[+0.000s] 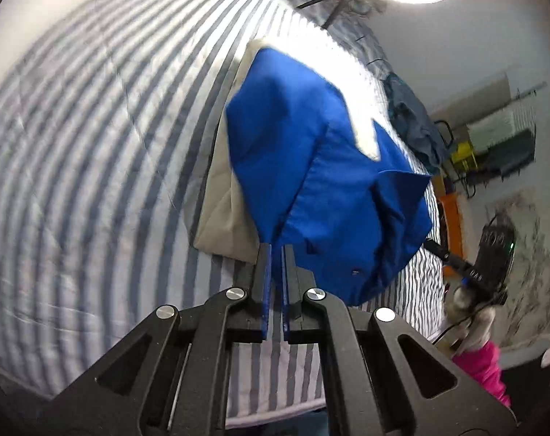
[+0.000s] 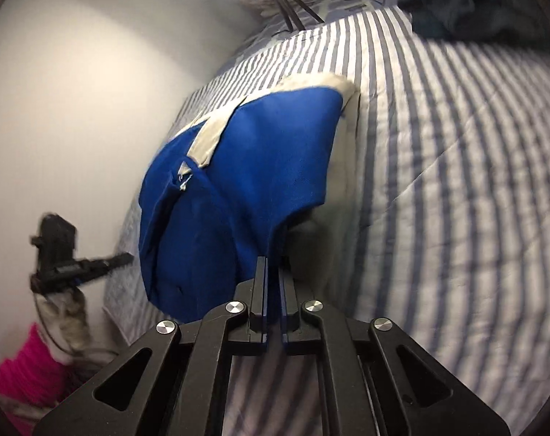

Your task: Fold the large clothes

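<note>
Two corners being lifted at once: gathering and raising stage of the fold, judging by the hang of the cloth. Spreading beneath, a bed (image 1: 93, 145) in soft, quilted blue-and-white stripes. Hanging over it, the blue garment (image 1: 311, 167), matte woven cloth with cream trim, draping in deep loose folds, partly covering a pale folded cloth (image 1: 220, 218). Clenching one edge, the left gripper (image 1: 276, 250); pinching the opposite edge, the right gripper (image 2: 273, 259), both jaws nearly closed on fabric. Next, probably calling for pulling the corners apart, taut and level, before laying flat.
</note>
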Demonstrator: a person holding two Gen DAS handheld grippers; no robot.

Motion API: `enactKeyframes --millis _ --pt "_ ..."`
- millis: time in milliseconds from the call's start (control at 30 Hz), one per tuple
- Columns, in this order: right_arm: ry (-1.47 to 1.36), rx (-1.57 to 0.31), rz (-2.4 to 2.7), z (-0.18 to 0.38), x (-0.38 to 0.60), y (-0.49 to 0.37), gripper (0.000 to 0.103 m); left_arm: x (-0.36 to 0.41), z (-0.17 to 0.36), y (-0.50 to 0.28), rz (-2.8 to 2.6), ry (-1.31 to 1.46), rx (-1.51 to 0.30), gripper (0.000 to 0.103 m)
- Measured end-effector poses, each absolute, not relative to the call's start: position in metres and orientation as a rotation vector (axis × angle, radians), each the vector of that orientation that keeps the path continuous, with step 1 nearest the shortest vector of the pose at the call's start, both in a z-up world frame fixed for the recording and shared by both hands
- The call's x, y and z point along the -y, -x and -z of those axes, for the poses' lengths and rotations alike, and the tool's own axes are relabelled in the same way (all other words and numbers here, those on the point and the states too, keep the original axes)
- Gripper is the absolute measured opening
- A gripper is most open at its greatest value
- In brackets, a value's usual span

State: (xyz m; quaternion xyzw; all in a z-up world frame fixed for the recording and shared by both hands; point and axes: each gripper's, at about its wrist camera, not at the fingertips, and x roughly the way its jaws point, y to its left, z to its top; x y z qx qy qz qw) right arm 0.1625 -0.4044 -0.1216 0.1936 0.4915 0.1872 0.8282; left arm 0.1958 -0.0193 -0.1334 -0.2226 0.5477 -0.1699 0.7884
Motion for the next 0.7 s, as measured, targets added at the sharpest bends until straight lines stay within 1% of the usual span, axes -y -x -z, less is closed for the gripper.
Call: enactKeyframes --millis 67,200,333,400,533,633,700 --pt "-0.34 -1.016 -0.369 0.101 0.407 -0.16 0.008 0.015 0.116 -0.199 0.368 0.429 -1.138 0.0" --pt "-0.25 -0.918 -0.362 0.068 0.398 -0.178 0.008 0.03 0.09 -0.241 0.376 0.326 -1.062 0.0" --pt "-0.182 -0.863 -0.369 0.065 0.374 -0.217 0.008 0.045 0.091 -0.29 0.393 0.303 -1.03 0.0" --pt "-0.153 -0.872 -0.394 0.071 0.36 -0.249 0.008 0.057 0.095 -0.321 0.42 0.301 -1.041 0.0" --pt "-0.138 -0.919 -0.392 0.092 0.348 -0.299 0.008 0.07 0.114 -0.353 0.391 0.219 -1.046 0.0" --pt "-0.145 -1.015 -0.393 0.123 0.348 -0.313 0.008 0.06 0.159 -0.356 0.374 0.239 -1.153 0.0" --pt "-0.136 -1.068 -0.432 0.147 0.349 -0.304 0.007 0.052 0.194 -0.349 0.382 0.234 -1.206 0.0"
